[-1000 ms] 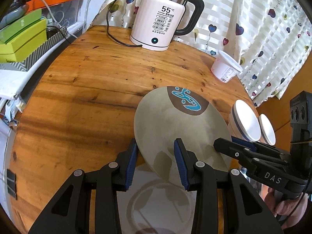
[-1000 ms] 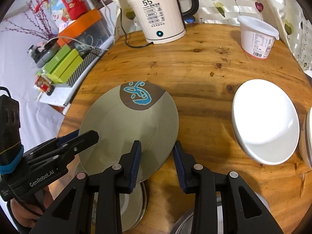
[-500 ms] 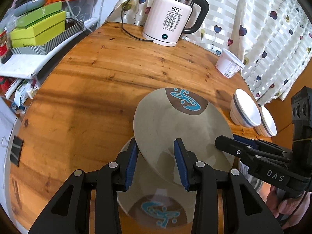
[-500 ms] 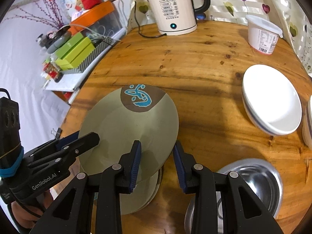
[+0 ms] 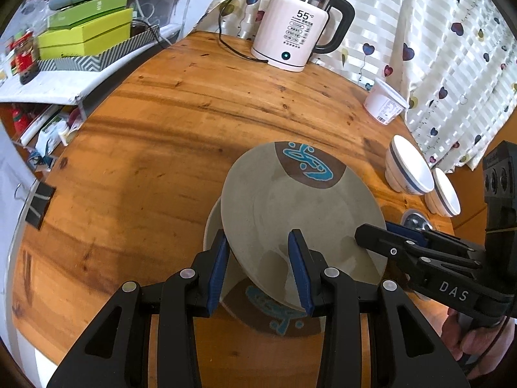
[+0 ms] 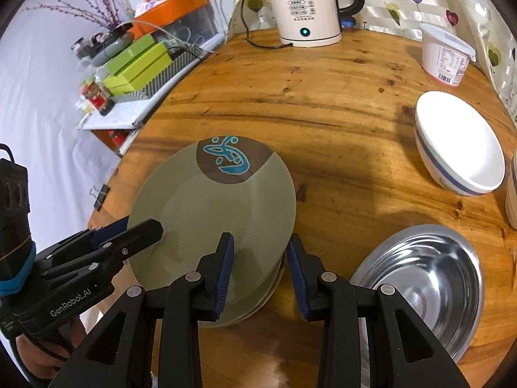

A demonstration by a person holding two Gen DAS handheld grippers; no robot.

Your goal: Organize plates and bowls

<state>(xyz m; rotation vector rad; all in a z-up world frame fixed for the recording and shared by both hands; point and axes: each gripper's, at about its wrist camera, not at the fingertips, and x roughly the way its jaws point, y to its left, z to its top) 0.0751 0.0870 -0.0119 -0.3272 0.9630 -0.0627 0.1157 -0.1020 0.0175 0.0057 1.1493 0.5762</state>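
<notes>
Presently: stacking step. Olive-green round ceramic plate with brown-and-blue fish patch is carried tilted, just above a matching plate lying on the round wooden desk. Left gripper and right gripper each have fingers clamped on its near rim. Next move, judged: level, lower, release. Lower plate mostly covered; whether the plates touch is unclear. Steel bowl right of the plate, partly cut off.

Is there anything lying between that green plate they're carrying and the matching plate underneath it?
Nothing visible. The held plate, gripped at its edge by the left gripper and right gripper, hangs tilted just over the lower plate, whose exposed face is bare. The part underneath is hidden.
</notes>
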